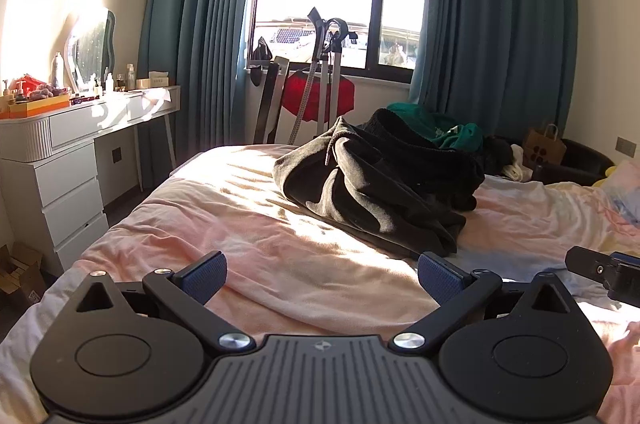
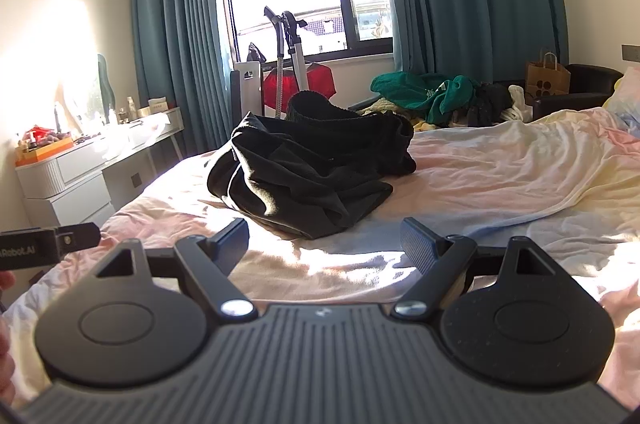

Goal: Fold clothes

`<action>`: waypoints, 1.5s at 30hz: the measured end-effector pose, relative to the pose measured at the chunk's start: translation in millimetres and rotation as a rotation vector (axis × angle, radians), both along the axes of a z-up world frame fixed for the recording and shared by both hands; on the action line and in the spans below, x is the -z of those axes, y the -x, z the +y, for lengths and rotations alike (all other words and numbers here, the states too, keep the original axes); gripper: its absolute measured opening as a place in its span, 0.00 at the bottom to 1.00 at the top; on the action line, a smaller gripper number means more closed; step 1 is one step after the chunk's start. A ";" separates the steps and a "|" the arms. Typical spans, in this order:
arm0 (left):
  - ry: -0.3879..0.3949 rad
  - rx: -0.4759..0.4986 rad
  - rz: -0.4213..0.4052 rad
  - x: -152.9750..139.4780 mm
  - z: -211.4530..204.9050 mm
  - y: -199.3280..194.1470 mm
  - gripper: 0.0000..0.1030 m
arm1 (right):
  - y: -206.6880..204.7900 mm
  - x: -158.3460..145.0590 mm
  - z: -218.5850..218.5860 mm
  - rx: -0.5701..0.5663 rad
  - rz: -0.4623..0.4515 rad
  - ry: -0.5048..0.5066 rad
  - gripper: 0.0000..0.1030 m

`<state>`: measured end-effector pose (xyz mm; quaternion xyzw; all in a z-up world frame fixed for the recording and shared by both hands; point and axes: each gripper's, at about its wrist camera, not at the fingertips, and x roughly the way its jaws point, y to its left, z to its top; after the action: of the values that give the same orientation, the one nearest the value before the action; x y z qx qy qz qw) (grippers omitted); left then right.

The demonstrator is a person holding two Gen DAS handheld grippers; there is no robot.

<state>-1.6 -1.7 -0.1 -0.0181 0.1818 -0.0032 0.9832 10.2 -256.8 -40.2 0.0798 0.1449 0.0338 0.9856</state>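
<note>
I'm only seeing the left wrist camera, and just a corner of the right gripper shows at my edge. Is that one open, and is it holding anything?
Observer: The right gripper is open and empty. It is over the bed sheet, short of the black garment.
Operator: Is there anything with the green garment beyond the bed that I'm missing?
Observer: Yes, some yellow fabric shows at the near edge of that heap, below the green garment.

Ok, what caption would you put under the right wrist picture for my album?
Open right gripper hovers over the sunlit bed, facing a crumpled black garment not yet folded.
</note>
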 end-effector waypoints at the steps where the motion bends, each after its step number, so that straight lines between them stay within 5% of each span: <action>1: -0.006 -0.002 -0.005 0.1 -1.7 1.7 1.00 | 0.3 -0.2 0.1 0.000 -0.001 0.000 0.81; 33: 0.027 0.018 -0.020 8.3 -2.3 -0.7 1.00 | 3.4 -0.2 -2.0 0.002 -0.002 -0.012 0.81; 45: -0.068 0.048 -0.033 -2.3 -11.0 -11.3 1.00 | -1.9 -0.8 -12.1 0.032 0.004 -0.038 0.81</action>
<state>9.6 -12.7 2.2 0.0198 0.1662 -0.0208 0.9857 12.1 -268.9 -39.5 0.1012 0.1451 0.0206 0.9840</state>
